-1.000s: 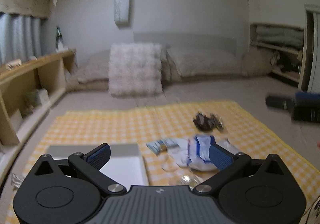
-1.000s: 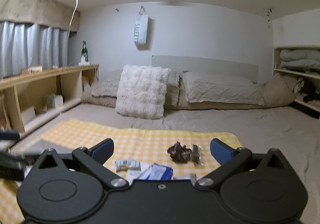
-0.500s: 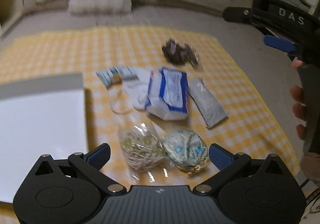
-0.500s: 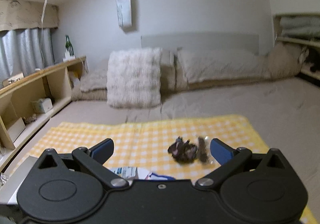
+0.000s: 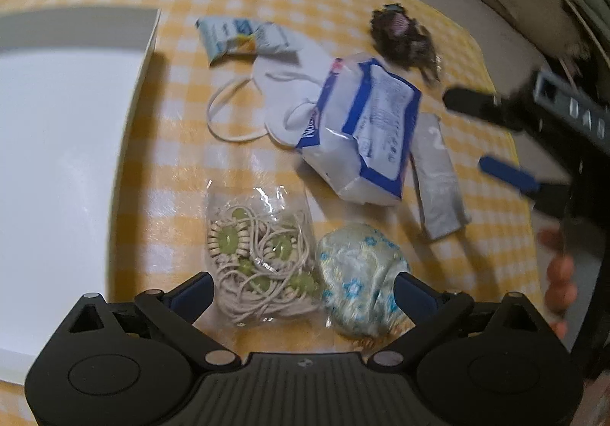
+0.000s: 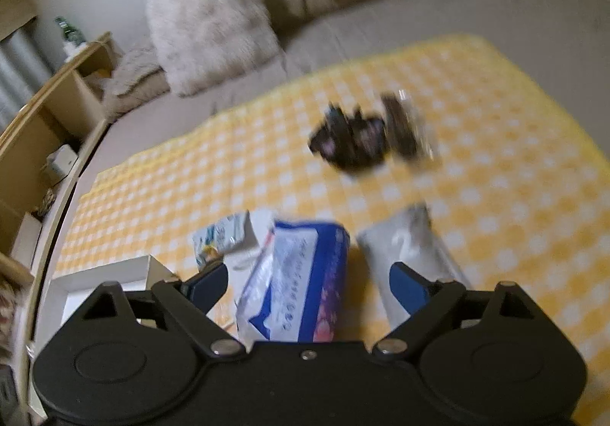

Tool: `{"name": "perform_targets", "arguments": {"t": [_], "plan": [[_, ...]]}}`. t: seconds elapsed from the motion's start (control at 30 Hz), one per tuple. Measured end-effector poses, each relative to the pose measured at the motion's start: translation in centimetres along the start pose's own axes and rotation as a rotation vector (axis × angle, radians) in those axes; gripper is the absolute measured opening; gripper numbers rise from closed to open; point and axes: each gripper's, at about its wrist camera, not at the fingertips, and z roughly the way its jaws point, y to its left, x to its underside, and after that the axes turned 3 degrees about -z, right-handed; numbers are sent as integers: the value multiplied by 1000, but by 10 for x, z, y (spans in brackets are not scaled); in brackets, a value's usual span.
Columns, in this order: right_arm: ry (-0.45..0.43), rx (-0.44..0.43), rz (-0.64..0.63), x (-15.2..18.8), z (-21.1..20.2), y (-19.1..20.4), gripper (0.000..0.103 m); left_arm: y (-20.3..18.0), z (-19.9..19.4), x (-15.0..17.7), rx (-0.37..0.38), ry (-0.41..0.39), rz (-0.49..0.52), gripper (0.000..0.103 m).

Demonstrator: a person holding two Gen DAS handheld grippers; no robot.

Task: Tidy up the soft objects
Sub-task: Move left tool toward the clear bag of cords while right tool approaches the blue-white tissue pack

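Soft items lie on a yellow checked cloth (image 5: pixel 160 113). My left gripper (image 5: pixel 303 296) is open, pointing steeply down. A clear bag of beaded cord (image 5: pixel 263 258) and a pale flowered pouch (image 5: pixel 362 273) sit between its fingers, untouched. Further off are a blue-and-white tissue pack (image 5: pixel 366 128), a white face mask (image 5: pixel 282 94), a small printed packet (image 5: pixel 244 39), a grey sachet (image 5: pixel 438 178) and a dark ruffled bundle (image 5: pixel 404 37). My right gripper (image 6: pixel 307 285) hovers over the tissue pack (image 6: pixel 301 273). Its jaws are closing, with the pads clear of the pack.
A white shallow box (image 5: pixel 57 159) lies on the cloth at the left. In the blurred right wrist view, pillows (image 6: pixel 209 22) line the far side and a wooden shelf (image 6: pixel 49 106) runs along the left. A person's fingers (image 5: pixel 558 273) grip the right tool's handle.
Both views have tipped from the room down onto the cloth. The left gripper has dropped over the cord bag and pouch. The right gripper has come down over the tissue pack, jaws narrower.
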Motion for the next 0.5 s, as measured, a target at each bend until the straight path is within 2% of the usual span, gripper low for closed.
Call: {"name": "perform_targets", "arguments": {"t": [0.13, 0.4, 0.5], "plan": [[51, -22, 67, 1, 17, -9, 85, 7, 15, -7, 17, 34, -79, 99], [122, -64, 120, 1, 49, -10, 80, 7, 27, -11, -36, 34, -30, 98], [148, -54, 103, 2, 58, -6, 79, 9, 26, -11, -60, 29, 0, 98]]}}
